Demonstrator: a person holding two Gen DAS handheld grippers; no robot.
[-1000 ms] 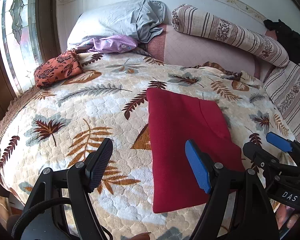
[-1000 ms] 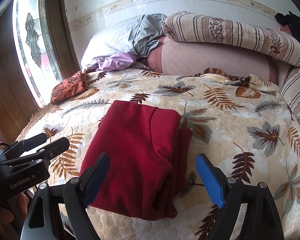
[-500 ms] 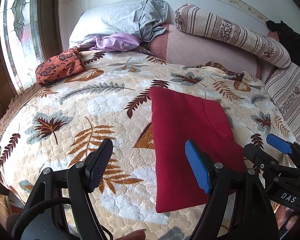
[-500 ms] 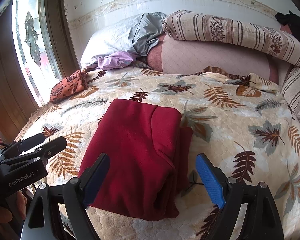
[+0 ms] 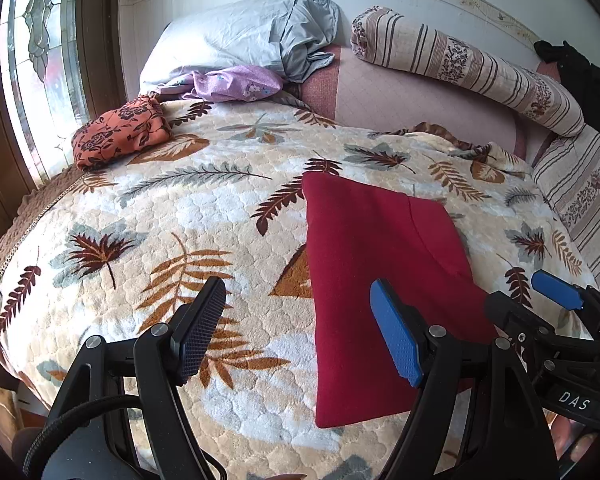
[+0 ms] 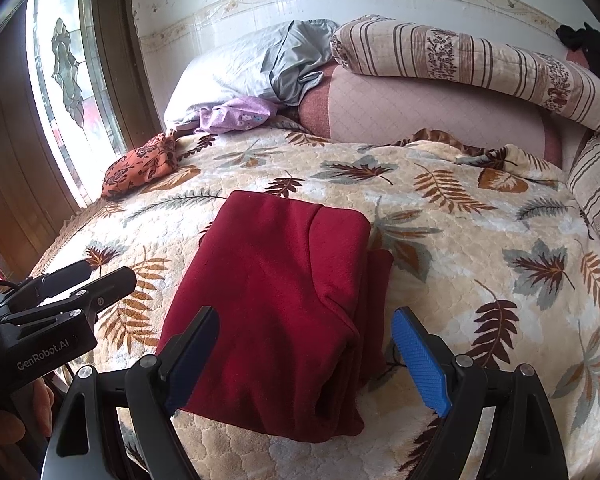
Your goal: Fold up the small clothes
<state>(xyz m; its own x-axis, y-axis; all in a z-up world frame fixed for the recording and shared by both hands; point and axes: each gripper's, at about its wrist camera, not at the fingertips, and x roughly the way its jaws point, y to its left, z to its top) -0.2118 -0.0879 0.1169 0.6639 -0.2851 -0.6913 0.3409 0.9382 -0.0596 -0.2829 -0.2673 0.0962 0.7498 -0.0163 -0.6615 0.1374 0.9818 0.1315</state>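
The red garment (image 6: 276, 312) lies folded into a thick rectangle on the leaf-patterned blanket (image 6: 460, 264), so the folding looks mostly done; perhaps one more halving or some tidying is left. A loose layer sticks out along its 3 o'clock edge in the right wrist view. The right gripper (image 6: 304, 356) hangs over the garment's near end with jaws spread wide, holding nothing. The left gripper (image 5: 300, 332) hovers at the garment's 9 o'clock side, jaws also spread and empty. Open blanket lies toward 12 and 3 o'clock; the bed edge drops away at 9 o'clock, near the orange cloth (image 5: 120, 132).
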